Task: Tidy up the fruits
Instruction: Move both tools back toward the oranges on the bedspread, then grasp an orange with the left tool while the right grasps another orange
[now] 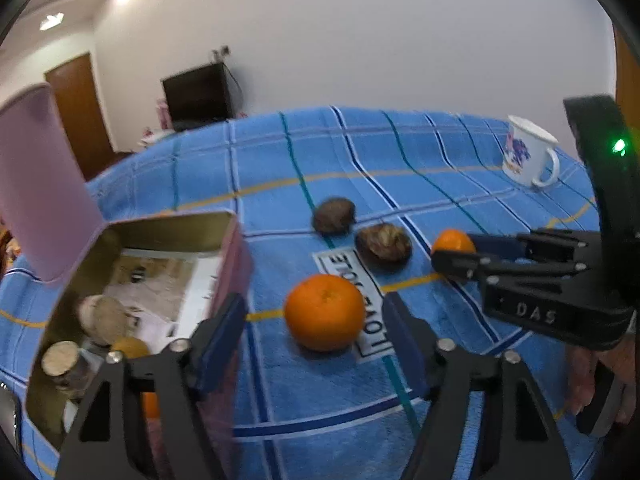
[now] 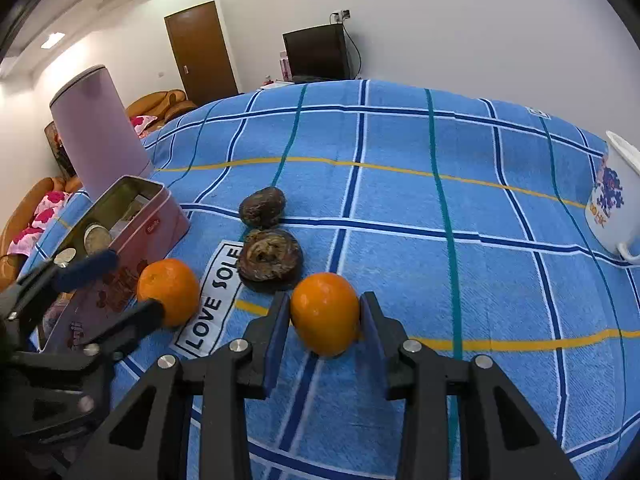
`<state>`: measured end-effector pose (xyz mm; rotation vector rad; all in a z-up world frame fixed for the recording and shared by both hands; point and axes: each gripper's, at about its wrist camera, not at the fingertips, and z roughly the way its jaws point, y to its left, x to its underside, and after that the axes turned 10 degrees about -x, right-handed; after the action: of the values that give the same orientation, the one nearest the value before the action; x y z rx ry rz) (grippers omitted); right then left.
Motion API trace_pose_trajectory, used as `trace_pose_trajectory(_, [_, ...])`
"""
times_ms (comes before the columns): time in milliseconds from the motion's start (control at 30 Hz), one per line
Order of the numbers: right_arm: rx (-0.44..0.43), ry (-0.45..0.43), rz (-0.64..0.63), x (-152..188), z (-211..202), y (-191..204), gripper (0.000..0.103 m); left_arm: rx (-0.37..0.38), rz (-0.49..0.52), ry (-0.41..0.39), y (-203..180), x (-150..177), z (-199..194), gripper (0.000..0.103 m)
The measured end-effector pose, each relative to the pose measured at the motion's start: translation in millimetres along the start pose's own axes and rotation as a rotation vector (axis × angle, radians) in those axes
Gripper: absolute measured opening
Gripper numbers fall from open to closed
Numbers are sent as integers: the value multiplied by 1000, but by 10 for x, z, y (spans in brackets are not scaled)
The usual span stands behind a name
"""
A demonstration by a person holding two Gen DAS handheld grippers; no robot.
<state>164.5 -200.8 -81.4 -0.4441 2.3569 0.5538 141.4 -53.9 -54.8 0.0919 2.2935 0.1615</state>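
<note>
**Halfway there: both oranges bracketed, tin only partly filled**

Clearly the sorting is under way but not finished. The pink tin [image 1: 224, 264] stands open at the edge of the blue checked cloth [image 2: 400, 200], and inside it I can make out a couple of pale round things and at least one orange fruit, so some pieces are already put away.

Four fruits are left out on the cloth, all to the right of the tin. Just beside the tin lies the near orange [image 1: 325, 312]; the left tongs [image 1: 316, 336] straddle it with their blue pads apart from its skin on both sides, so they are released, not gripping. Further from the tin sits the far orange [image 2: 325, 314], and the right tongs [image 2: 325, 326] are clenched on it, pads touching both flanks; it rests on the cloth, not yet lifted.

Behind the oranges, well clear of either tongs, lie two dark shrivelled fruits [image 2: 270, 254], one just behind the other, untouched. Whether they belong in the tin I cannot tell.

A white mug [image 2: 616, 208] stands far from the tin, and a pink cylindrical container [image 2: 100, 136] stands just behind it.

By my reckoning, both oranges remain to be carried over, and perhaps the dark pair.
</note>
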Motion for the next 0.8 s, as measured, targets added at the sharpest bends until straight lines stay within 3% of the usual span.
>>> trace_pose_trajectory(167, [-16, -2, 9, 1, -11, -26, 38, -8, 45, 49, -140, -34, 121, 56])
trace_pose_trajectory(333, [-39, 18, 12, -2, 29, -36, 38, -47, 100, 52, -249, -85, 196, 56])
trace_pose_trajectory(667, [-31, 18, 9, 7, 18, -24, 38, -7, 102, 71, -272, -143, 292, 56])
trace_pose_trajectory(800, [-40, 9, 27, 4, 2, -60, 38, -25, 119, 66, -284, -137, 293, 48])
